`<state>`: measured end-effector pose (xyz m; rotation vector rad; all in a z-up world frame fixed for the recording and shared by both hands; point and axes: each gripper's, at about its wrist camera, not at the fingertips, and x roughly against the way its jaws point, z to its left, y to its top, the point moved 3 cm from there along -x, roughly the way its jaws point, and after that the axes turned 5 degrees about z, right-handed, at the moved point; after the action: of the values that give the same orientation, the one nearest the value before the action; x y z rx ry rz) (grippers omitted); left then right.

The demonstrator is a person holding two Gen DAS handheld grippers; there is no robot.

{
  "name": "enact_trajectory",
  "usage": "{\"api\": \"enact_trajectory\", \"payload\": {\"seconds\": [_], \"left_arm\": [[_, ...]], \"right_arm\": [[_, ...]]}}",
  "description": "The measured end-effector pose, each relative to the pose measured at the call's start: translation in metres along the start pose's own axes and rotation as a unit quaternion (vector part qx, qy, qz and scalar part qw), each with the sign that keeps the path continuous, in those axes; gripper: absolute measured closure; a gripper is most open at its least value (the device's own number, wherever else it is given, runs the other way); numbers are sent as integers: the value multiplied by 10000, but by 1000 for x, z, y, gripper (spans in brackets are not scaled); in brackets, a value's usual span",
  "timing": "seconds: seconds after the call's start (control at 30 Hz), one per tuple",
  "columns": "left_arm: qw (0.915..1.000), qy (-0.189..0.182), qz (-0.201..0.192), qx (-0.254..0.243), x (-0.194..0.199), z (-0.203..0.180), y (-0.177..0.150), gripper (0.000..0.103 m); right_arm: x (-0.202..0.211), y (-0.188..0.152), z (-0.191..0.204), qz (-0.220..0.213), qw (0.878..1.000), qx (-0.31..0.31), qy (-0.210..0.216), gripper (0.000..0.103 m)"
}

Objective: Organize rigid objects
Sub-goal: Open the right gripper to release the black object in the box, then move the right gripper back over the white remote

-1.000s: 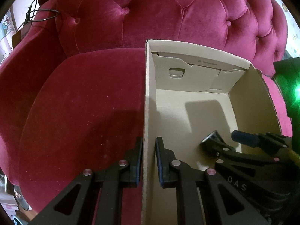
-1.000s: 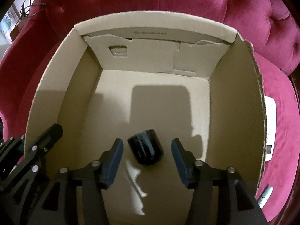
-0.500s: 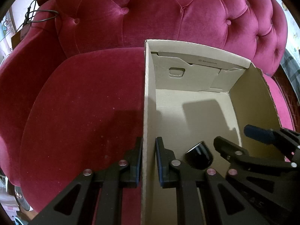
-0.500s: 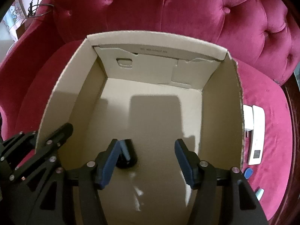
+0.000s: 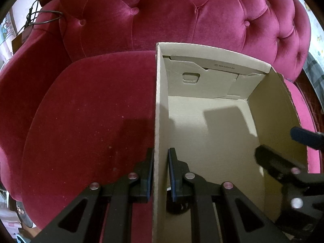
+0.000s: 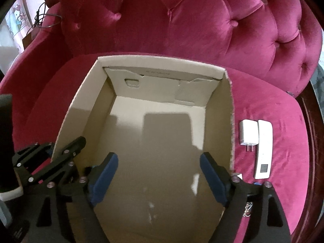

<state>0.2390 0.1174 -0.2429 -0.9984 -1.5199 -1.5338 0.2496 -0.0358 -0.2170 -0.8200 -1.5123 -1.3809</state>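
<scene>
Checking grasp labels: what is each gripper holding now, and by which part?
The left gripper clamps the cardboard box by its left side wall, near the top edge. The right gripper is open over the box, holding nothing.

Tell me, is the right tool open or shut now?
Open: the right tool has its blue pads wide apart above the cardboard box, holding nothing.

Your open cardboard box [image 6: 214,77] sits upright on the seat, flaps tucked inside its far wall, its floor bare where you can see it. A dark round object [image 5: 179,207] lies at the near left corner of the floor — mostly hidden. Outside the right wall, a white charger [image 6: 248,134] and a white remote [image 6: 263,151] lie flat, touching side by side.
</scene>
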Motion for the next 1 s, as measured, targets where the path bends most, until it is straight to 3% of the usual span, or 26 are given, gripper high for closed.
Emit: {"api": "enact_trajectory", "payload": {"seconds": [0.33, 1.0], "left_arm": [[10000, 19, 10, 8, -1, -1, 0, 88], [10000, 27, 12, -16, -1, -1, 0, 88]], "right_arm": [[18, 0, -25, -177, 9998, -89, -99, 1], [44, -9, -98, -567, 9963, -395, -509, 0]]}}
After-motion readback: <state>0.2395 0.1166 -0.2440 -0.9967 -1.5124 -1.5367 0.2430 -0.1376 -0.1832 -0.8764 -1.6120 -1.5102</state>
